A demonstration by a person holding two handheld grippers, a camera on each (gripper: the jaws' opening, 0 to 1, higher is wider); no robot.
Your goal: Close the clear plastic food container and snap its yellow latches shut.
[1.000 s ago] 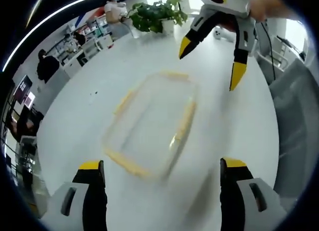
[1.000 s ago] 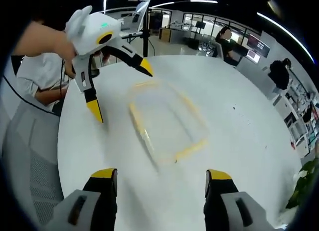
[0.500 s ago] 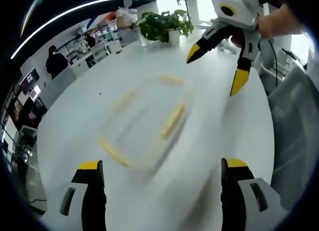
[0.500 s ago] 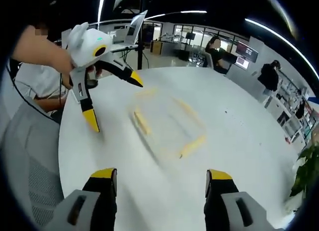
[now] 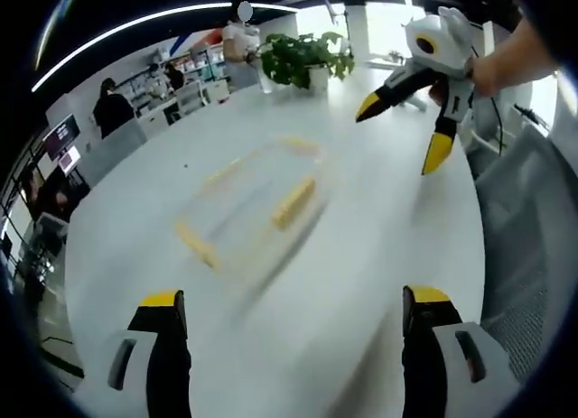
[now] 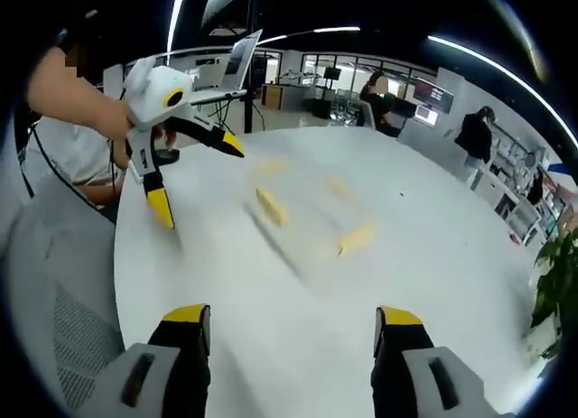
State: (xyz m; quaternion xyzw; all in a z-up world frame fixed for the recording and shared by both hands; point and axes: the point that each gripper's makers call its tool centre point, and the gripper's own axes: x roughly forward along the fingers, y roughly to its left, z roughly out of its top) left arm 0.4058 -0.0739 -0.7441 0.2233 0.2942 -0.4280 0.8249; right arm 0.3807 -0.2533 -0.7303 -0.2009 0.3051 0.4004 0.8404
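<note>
In the left gripper view, my left hand-held gripper (image 5: 287,341) is spread wide and empty, the clear container (image 5: 248,206) lying on the white tabletop (image 5: 361,255) at 11 o'clock, its yellow latches (image 5: 293,201) blurred. In the right gripper view, my right hand-held gripper (image 6: 291,350) gapes empty too, container (image 6: 307,219) at 12 o'clock; I judge both are held back to line up on it.

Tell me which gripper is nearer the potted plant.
Right. The right gripper hangs open beside the plant at the table's far end; the left gripper is open across the table.
</note>
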